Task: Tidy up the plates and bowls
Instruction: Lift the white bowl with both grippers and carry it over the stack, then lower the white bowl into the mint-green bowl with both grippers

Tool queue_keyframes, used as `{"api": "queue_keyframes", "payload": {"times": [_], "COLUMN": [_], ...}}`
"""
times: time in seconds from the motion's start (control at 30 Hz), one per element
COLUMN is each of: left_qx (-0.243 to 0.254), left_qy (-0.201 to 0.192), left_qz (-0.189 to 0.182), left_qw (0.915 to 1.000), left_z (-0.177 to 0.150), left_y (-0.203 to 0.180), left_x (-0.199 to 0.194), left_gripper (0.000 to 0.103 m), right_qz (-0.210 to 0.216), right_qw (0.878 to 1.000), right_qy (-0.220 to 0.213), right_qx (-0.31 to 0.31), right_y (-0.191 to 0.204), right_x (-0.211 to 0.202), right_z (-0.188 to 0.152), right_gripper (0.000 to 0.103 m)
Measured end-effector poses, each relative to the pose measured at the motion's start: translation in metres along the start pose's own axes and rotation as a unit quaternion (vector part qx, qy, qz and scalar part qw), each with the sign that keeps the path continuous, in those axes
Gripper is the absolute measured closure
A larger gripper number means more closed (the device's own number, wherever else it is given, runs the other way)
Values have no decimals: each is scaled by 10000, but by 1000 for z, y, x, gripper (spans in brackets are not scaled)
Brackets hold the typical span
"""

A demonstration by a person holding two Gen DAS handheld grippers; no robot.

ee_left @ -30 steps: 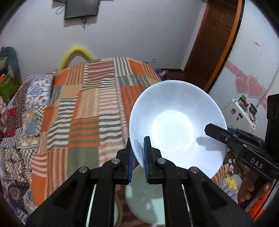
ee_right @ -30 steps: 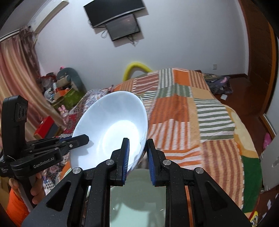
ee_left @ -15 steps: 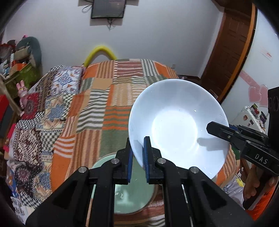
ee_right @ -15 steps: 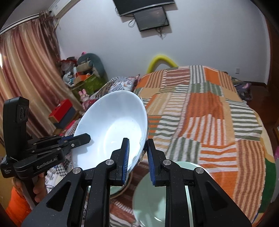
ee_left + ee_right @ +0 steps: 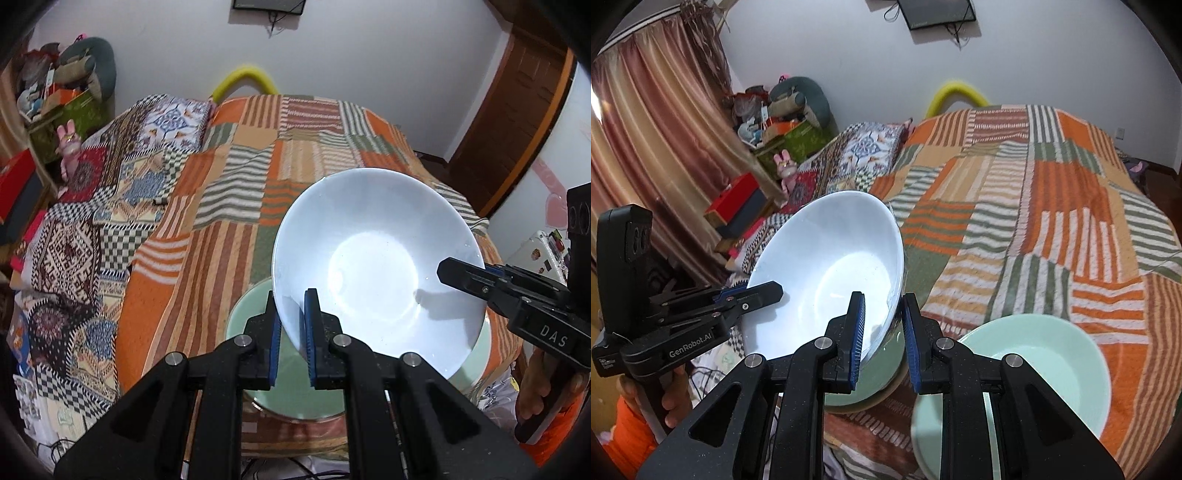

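Left gripper (image 5: 291, 326) jaws are clenched on the rim of the white bowl (image 5: 376, 273), blue pads either side of the near-left rim. Right gripper (image 5: 882, 334) jaws are clenched on the opposite rim of the same bowl, seen in the right wrist view as (image 5: 827, 280). Each gripper is visible from the other's camera: the right one (image 5: 476, 275) at the bowl's right rim, the left one (image 5: 753, 293) at its left rim. The bowl is held tilted in the air between both grippers, clear of the bed (image 5: 236, 192), above its near edge. A hand (image 5: 543, 387) is seen wrapped round the right gripper's handle, and another hand (image 5: 670, 395) round the left gripper's handle; orange sleeves are partly shown.

Directly under the white bowl a pale green plate (image 5: 295, 387) lies on the bed near its near edge, partly hidden by the bowl. In the right wrist view a pale green bowl (image 5: 1045, 365) sits just to the right of that plate (image 5: 875, 373), also by the near edge. The bed is covered by an orange, green and tan striped patchwork blanket (image 5: 1034, 206). Patterned cloth (image 5: 85, 236) covers the bed's left side.
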State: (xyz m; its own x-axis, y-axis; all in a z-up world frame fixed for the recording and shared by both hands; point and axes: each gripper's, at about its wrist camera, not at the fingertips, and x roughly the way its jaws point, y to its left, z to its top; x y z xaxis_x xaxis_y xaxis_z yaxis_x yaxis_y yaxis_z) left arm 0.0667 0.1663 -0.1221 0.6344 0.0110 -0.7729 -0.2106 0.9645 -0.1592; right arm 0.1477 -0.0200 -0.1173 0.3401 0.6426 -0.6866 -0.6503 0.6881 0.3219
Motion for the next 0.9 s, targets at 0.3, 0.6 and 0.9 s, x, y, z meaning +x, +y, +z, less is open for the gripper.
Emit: {"api": "queue_keyframes", "payload": {"times": [0.3,0.6,0.9], "left_qx": [-109,-219,-176], "left_qy": [190,387,442], "left_qz": [221,341,517], "left_qw": [9995,9984,9975], "left_z": [-17,-29,-34], "left_y": [15,25,27], "left_x": [13,26,32], "left_gripper": [93,94,93], "right_qz": [89,176,235], "right_qw": [9994,9978,9964], "right_qy": [338,631,807], "right_qx": [42,107,146], "right_y": [6,8,8], "right_x": [22,40,50], "right_z": [-13,-25,-32], "right_gripper": [84,84,84]}}
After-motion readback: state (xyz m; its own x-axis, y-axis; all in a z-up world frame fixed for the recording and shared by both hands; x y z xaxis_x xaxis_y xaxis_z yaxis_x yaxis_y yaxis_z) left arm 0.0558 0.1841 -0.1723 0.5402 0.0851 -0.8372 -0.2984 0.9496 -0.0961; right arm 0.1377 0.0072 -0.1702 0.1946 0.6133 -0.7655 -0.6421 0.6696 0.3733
